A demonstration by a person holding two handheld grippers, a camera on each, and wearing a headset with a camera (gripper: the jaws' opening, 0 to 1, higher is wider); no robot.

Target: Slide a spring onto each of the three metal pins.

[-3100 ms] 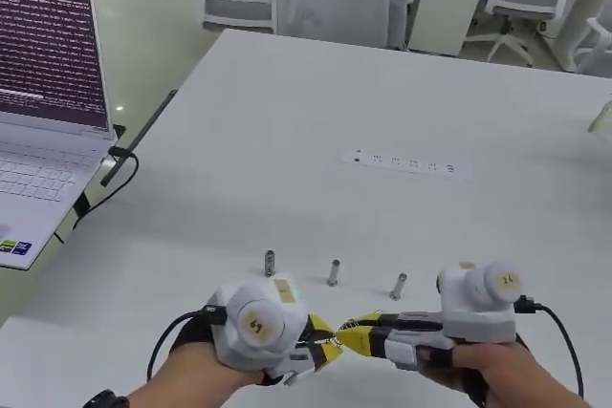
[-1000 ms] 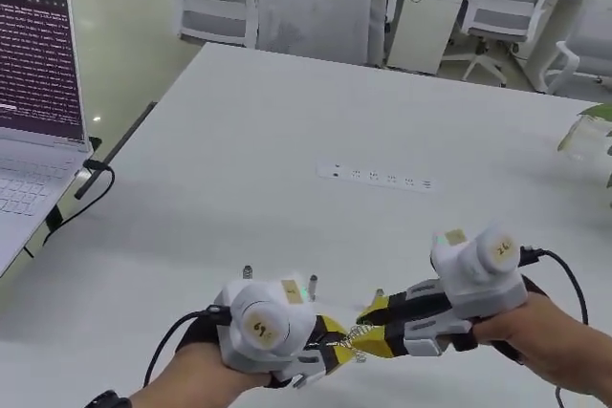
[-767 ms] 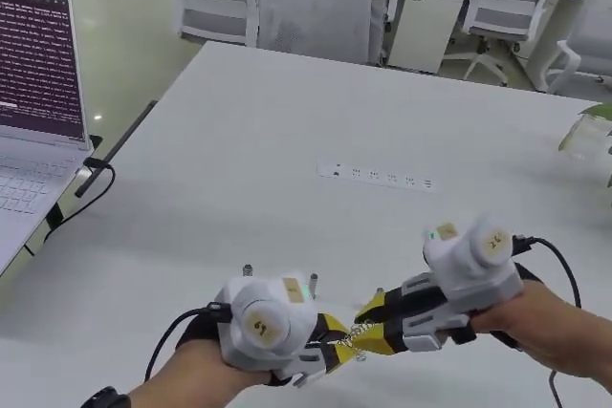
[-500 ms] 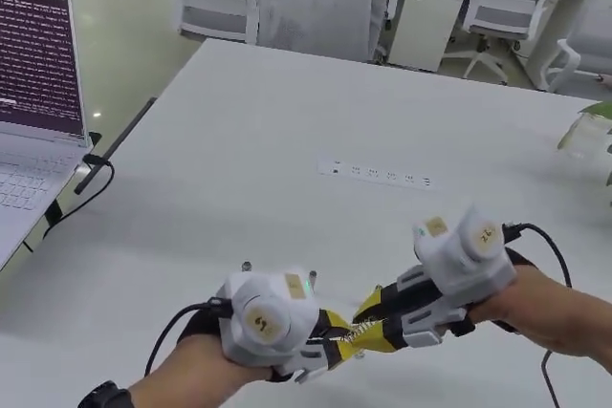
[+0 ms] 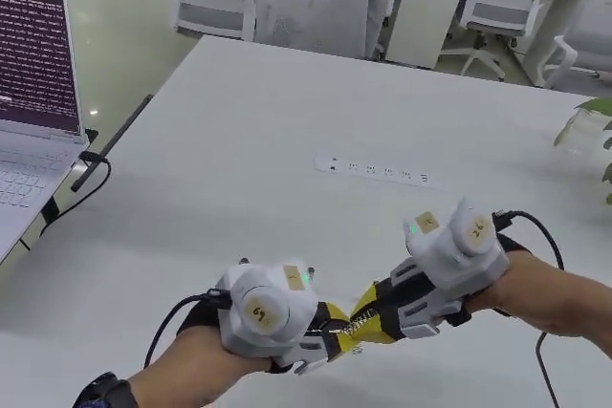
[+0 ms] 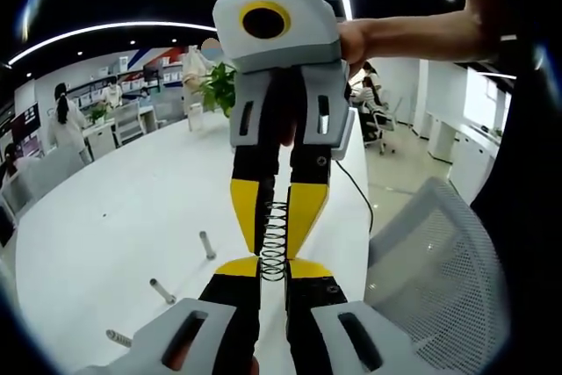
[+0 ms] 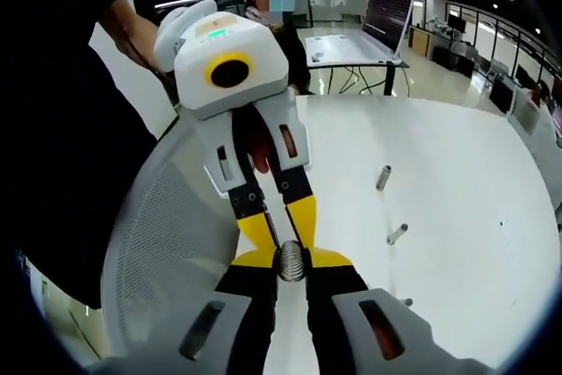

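A small metal spring (image 5: 350, 328) is stretched between the two grippers, just above the white table (image 5: 287, 112). My left gripper (image 5: 330, 324) is shut on one end of the spring (image 6: 275, 241). My right gripper (image 5: 361, 315) slants down from the right, shut on the other end. In the right gripper view the spring (image 7: 291, 262) appears end-on between my own yellow fingertips. Three metal pins (image 6: 207, 244) stand in a row on the table beside the grippers. Two of these pins (image 7: 384, 177) are clear in the right gripper view. The left gripper covers most of the row in the head view.
An open laptop (image 5: 29, 93) sits at the left edge, with a black cable (image 5: 91, 174) running beside it. A white power strip (image 5: 378, 171) lies mid-table. Plant leaves (image 5: 593, 131) reach in at the right. Office chairs (image 5: 306, 11) stand behind the far edge.
The right gripper has risen and tipped more steeply down toward the left gripper. Both stay on the spring. The view has shifted a little.
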